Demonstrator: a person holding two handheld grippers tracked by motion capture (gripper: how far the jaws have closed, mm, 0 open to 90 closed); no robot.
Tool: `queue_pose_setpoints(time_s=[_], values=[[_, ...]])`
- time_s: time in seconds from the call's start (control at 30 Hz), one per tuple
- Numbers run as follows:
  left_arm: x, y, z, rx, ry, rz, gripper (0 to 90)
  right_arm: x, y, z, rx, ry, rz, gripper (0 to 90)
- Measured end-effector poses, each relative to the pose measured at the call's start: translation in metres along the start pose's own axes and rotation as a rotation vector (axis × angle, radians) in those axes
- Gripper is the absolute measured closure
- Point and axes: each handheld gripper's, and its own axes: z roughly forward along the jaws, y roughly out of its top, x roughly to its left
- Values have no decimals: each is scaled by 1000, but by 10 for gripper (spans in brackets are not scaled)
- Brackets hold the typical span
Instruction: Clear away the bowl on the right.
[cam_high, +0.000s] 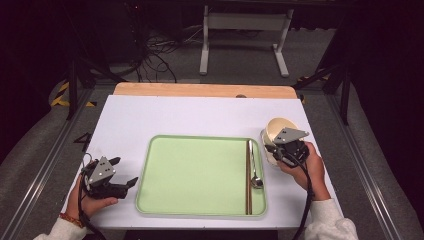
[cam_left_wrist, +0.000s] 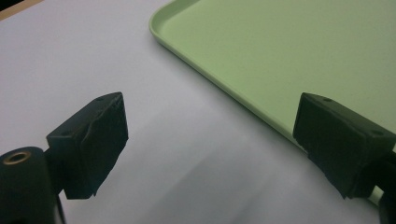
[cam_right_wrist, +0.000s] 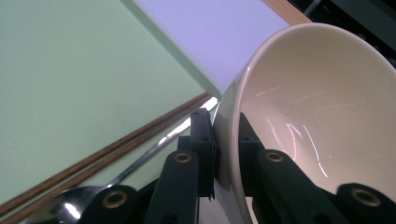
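Observation:
My right gripper (cam_high: 276, 145) is shut on the rim of a cream bowl (cam_high: 276, 131), just right of the pale green tray (cam_high: 200, 175). In the right gripper view the jaws pinch the bowl (cam_right_wrist: 317, 102) wall, one inside and one outside, and the bowl is tilted. A pair of wooden chopsticks (cam_high: 248, 177) and a metal spoon (cam_high: 255, 170) lie along the tray's right side. The spoon (cam_right_wrist: 74, 205) and chopsticks (cam_right_wrist: 107, 151) pass under the held bowl. My left gripper (cam_high: 125, 172) rests open on the white table left of the tray, nothing between its fingers (cam_left_wrist: 93, 140).
The white tabletop (cam_high: 165, 115) stretches behind the tray to a wooden strip (cam_high: 205, 90) at the far edge. Beyond it stand a white table frame (cam_high: 245, 35) and cables on the grey floor. The tray's edge (cam_left_wrist: 219, 79) lies just ahead of the left gripper.

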Motion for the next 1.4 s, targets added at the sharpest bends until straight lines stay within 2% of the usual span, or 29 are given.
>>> queue_pose_setpoints(time_s=[0.4, 1.07, 1.4], values=[[0, 0, -1, -3, 3, 1, 111, 25, 21, 6, -28, 63, -70, 831], [1, -1, -2, -9, -5, -7, 111, 64, 47, 36, 9, 150, -203, 830], [2, -2, -3, -10, 0, -9, 110, 79, 57, 54, 28, 192, -241, 830]])
